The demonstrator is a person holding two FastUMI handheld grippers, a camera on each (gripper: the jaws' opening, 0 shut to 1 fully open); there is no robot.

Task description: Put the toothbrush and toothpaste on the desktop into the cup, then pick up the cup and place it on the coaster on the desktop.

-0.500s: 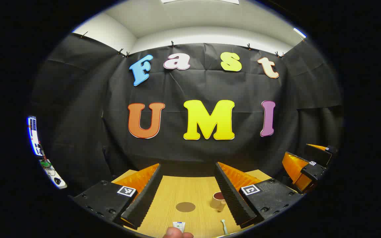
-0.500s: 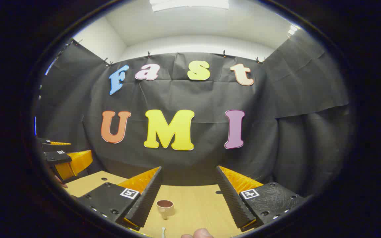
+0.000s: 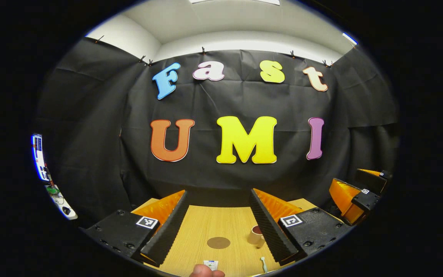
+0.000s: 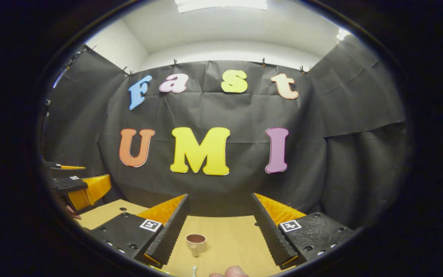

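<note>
In the left gripper view my left gripper [image 3: 218, 198] is open above the wooden desktop [image 3: 206, 225]. Between its fingers lie a round brown coaster [image 3: 218, 242] and, at the bottom edge, the toothpaste tube [image 3: 210, 264]. A beige cup [image 3: 255, 235] stands partly behind the right finger, and the white toothbrush [image 3: 262, 264] lies in front of it. In the right gripper view my right gripper [image 4: 219, 200] is open, with the cup [image 4: 196, 242] upright between its fingers near the left one. The toothbrush head [image 4: 194, 270] peeks in below the cup.
My right gripper [image 3: 356, 194] shows at the far right of the left gripper view, and my left gripper [image 4: 76, 186] at the far left of the right gripper view. A fingertip [image 3: 206, 271] shows at the bottom edge. Dark holes [image 4: 254, 224] dot the desktop.
Both views have shifted slightly: the cup, coaster and toothbrush sit a little further right and lower in frame. Both grippers stay open.
</note>
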